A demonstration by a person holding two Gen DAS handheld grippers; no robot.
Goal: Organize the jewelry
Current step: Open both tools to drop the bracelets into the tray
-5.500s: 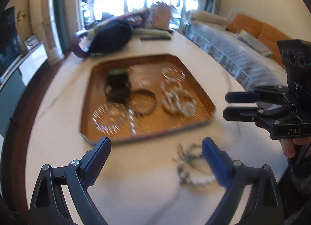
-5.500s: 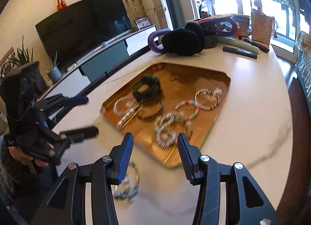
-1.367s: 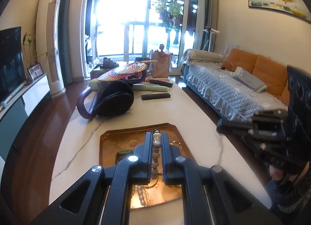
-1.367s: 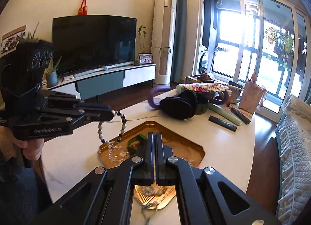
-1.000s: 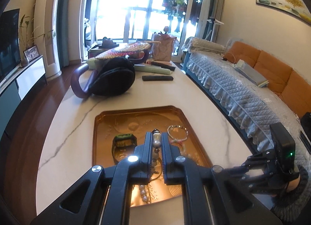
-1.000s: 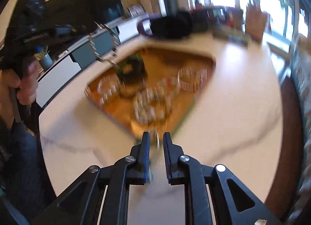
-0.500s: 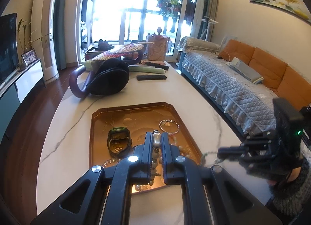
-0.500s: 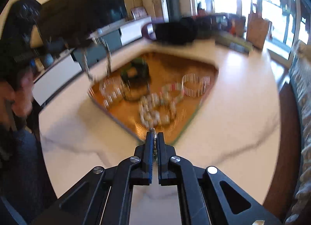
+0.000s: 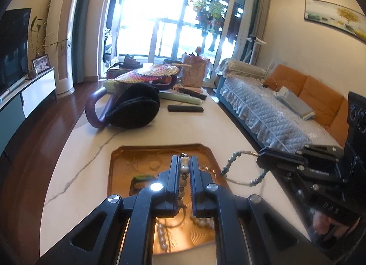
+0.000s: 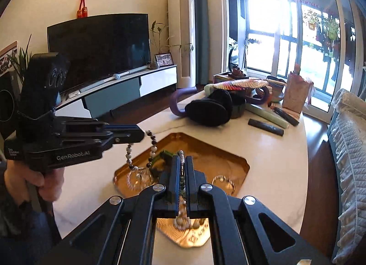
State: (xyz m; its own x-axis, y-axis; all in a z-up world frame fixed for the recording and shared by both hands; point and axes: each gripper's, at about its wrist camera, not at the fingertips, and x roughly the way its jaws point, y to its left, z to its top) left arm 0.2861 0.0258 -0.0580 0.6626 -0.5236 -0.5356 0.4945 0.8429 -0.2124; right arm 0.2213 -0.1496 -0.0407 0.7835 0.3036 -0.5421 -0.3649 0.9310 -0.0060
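Observation:
My left gripper (image 9: 184, 162) is shut on a beaded bracelet (image 9: 184, 168) of white and dark beads, which hangs from it above the tray in the right wrist view (image 10: 151, 148). My right gripper (image 10: 181, 159) is shut on a green-beaded bracelet with a silver chain (image 10: 181, 162), held in the air right of the tray in the left wrist view (image 9: 231, 162). Below both lies a copper tray (image 9: 119, 168) holding a green-faced watch (image 9: 143, 178), pearl strands (image 9: 201, 221) and several bracelets (image 10: 223, 181).
The tray sits on a white marble table (image 9: 91, 150). At its far end are a black bag with a purple handle (image 9: 135, 109), a remote (image 9: 185, 108), a woven fan (image 9: 148, 73) and a paper bag (image 9: 193, 72). A bed and orange sofa stand right.
The right gripper dropped to the table, shut on the green-beaded bracelet and lifted it up beside the tray. The left gripper kept its bracelet and stayed raised over the tray.

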